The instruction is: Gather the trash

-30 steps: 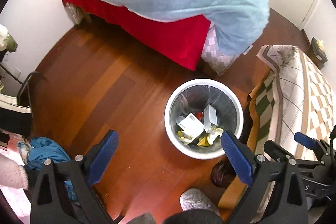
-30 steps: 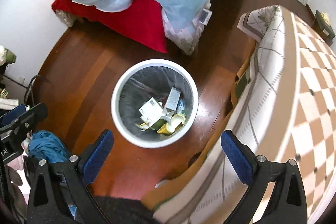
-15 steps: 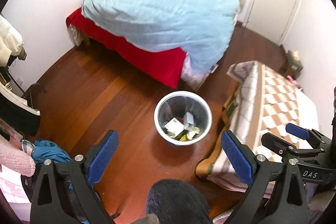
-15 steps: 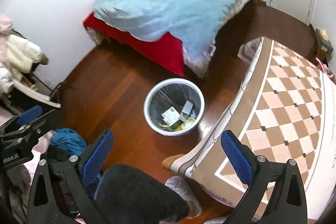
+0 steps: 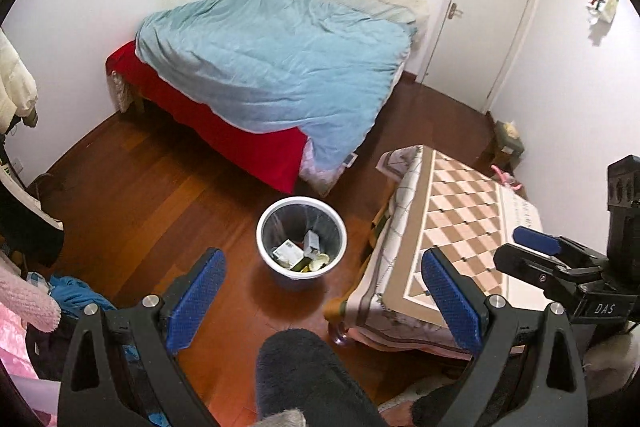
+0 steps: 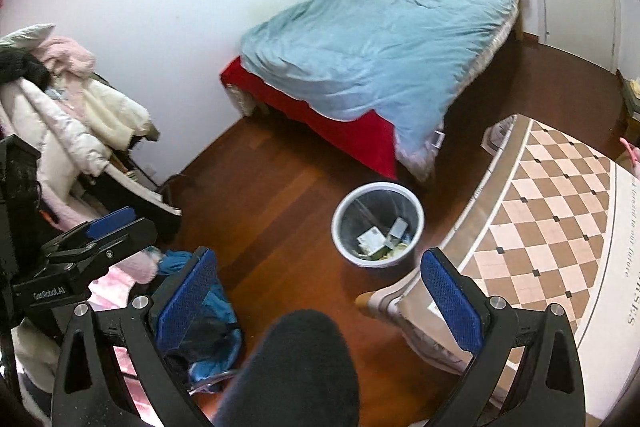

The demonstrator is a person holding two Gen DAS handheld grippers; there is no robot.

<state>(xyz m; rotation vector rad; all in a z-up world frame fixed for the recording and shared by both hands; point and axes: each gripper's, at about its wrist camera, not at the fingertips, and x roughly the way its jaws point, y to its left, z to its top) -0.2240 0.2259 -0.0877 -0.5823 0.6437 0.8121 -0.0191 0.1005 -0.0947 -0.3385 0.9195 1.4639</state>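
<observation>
Floorboards of red-brown wood [image 5: 132, 195] carry our round white plastic bin [image 5: 301, 235] between bed and table, holding light cardboard boxes [image 5: 289, 250]. Left gripper [image 5: 322, 301] and right gripper [image 6: 320, 297] gape empty; we judge the bin's stiff rim the best hold.

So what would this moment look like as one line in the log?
stage: trash in bin | left gripper: jaws open, empty | right gripper: jaws open, empty | bin: on floor beside checkered table

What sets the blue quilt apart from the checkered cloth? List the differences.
The blue quilt is plain pale blue; the checkered cloth is tan-and-pink diamonds. The quilt lies rumpled with one corner hanging toward the floor; the cloth lies flat and smooth. Both drape over furniture beside the trash bin.
</observation>
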